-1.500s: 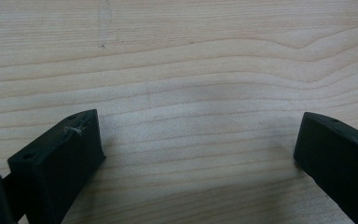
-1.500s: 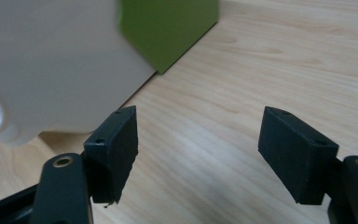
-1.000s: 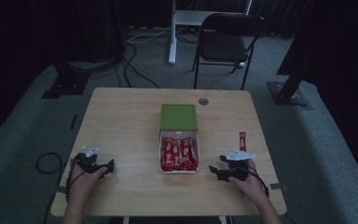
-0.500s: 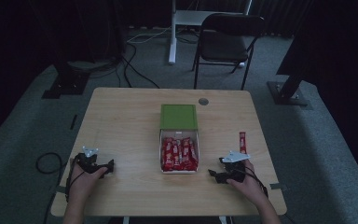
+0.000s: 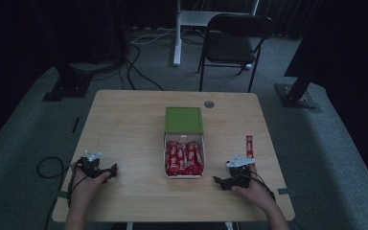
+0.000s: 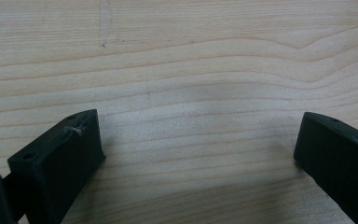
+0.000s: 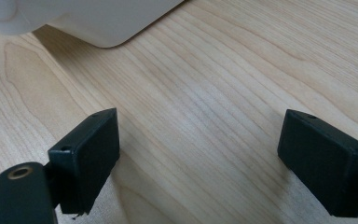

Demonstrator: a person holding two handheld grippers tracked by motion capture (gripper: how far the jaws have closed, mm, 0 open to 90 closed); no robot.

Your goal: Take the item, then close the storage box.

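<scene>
**Box of red packets, both grippers resting empty**

A white box (image 5: 184,158) lies open at the middle of the counter (image 5: 124,129), its green lid (image 5: 184,120) folded back on the far side. Red packets (image 5: 184,157) fill it, packed side by side with their long sides running away from the person. One more red packet (image 5: 249,145) lies alone on the wood to the right of the box, well apart from it and just beyond the right gripper.

The left gripper (image 5: 111,168) sits on the counter near the front left edge, held in the person's left hand (image 5: 85,184). In the left gripper view its jaws stand wide apart with bare wood between them, gripping nothing.

The right gripper (image 5: 219,180) rests near the front right, in the right hand (image 5: 251,189), pointing toward the box. Its jaws have just been opening and now stand wide, with bare wood between them in the right gripper view. A rounded white corner of the box (image 7: 102,21) shows ahead of those jaws, near them but not touching.
</scene>
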